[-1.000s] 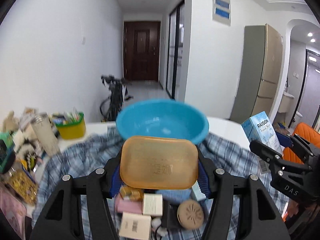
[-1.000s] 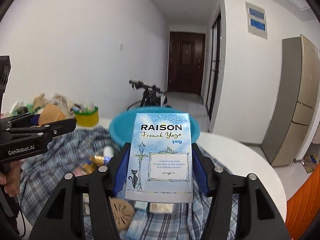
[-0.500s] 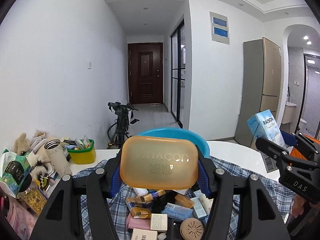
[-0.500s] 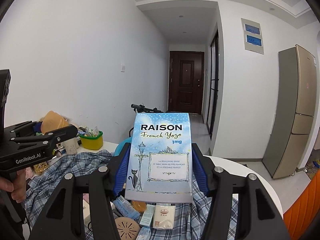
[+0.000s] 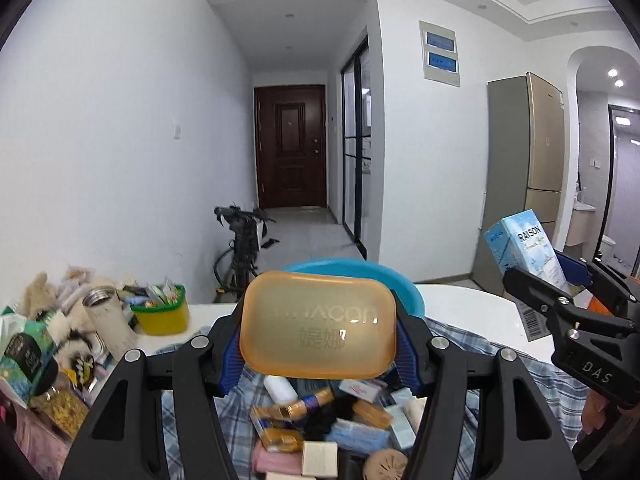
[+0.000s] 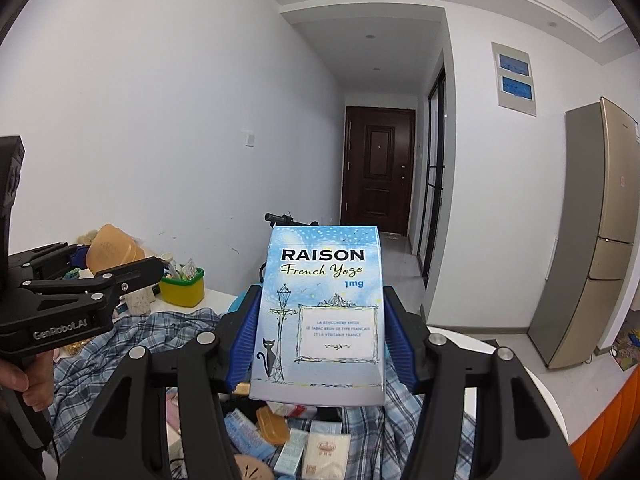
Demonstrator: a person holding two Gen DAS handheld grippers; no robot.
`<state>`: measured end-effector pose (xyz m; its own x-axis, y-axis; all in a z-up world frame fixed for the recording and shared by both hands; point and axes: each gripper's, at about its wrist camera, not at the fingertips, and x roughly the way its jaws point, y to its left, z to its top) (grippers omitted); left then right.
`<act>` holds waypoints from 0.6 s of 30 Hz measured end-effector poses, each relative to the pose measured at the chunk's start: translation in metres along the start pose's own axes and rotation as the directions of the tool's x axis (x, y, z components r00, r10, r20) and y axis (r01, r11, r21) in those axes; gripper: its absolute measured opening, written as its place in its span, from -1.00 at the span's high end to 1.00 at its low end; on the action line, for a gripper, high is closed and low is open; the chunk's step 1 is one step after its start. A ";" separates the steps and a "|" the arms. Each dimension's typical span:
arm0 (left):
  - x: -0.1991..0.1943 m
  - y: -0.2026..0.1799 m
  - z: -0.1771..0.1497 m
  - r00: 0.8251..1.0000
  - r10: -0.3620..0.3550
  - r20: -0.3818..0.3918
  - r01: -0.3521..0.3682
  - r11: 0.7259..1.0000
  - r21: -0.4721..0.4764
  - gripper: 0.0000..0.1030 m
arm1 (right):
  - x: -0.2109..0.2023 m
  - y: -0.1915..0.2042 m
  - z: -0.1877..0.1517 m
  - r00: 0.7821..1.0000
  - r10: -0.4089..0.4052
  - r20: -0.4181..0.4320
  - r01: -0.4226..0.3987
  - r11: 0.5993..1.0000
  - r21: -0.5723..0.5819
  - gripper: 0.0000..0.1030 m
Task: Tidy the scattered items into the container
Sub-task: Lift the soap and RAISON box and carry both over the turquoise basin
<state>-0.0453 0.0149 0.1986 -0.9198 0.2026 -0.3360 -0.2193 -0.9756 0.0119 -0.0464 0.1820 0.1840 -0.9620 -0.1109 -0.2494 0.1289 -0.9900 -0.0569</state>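
Left gripper (image 5: pixel 318 338) pinches the amber soap case (image 5: pixel 318 326) by its ends, right gripper (image 6: pixel 318 330) clamps the light cigarette box (image 6: pixel 320 316), crushable I judge, short of the blue basin (image 5: pixel 400 280).

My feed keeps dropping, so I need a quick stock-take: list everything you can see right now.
soap: one, amber, clamped in the left hand-held gripper
box: one, pale blue, clamped in the right hand-held gripper
basin: one, blue, behind the soap
cloth: one, blue plaid, spread on the table
small items: many, mixed colours, heaped on the cloth
tub: one, yellow and green, left on the table
flask: one, cream, beside the tub
table: one, white
fridge: one, gold, right wall
door: one, dark brown, hall end
left hand-held gripper: black, blue pads
right hand-held gripper: black, blue pads
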 end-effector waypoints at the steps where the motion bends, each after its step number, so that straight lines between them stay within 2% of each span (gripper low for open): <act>1: 0.004 0.001 0.002 1.000 -0.009 -0.002 0.009 1.000 -0.004 -0.23 | 0.005 0.000 0.002 1.000 0.002 0.000 -0.002 1.000 0.000 -0.09; 10: 0.061 0.004 0.018 1.000 0.003 0.004 -0.003 1.000 0.000 -0.23 | 0.050 0.000 0.016 1.000 0.009 0.010 -0.009 1.000 0.005 -0.09; 18: 0.135 0.030 0.032 1.000 0.026 0.007 -0.026 0.999 -0.029 -0.23 | 0.117 -0.013 0.029 1.000 0.003 -0.008 -0.003 0.999 0.032 -0.09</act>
<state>-0.1868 0.0162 0.1840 -0.9275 0.1773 -0.3290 -0.1856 -0.9826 -0.0064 -0.1680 0.1791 0.1839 -0.9597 -0.1135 -0.2572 0.1241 -0.9919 -0.0253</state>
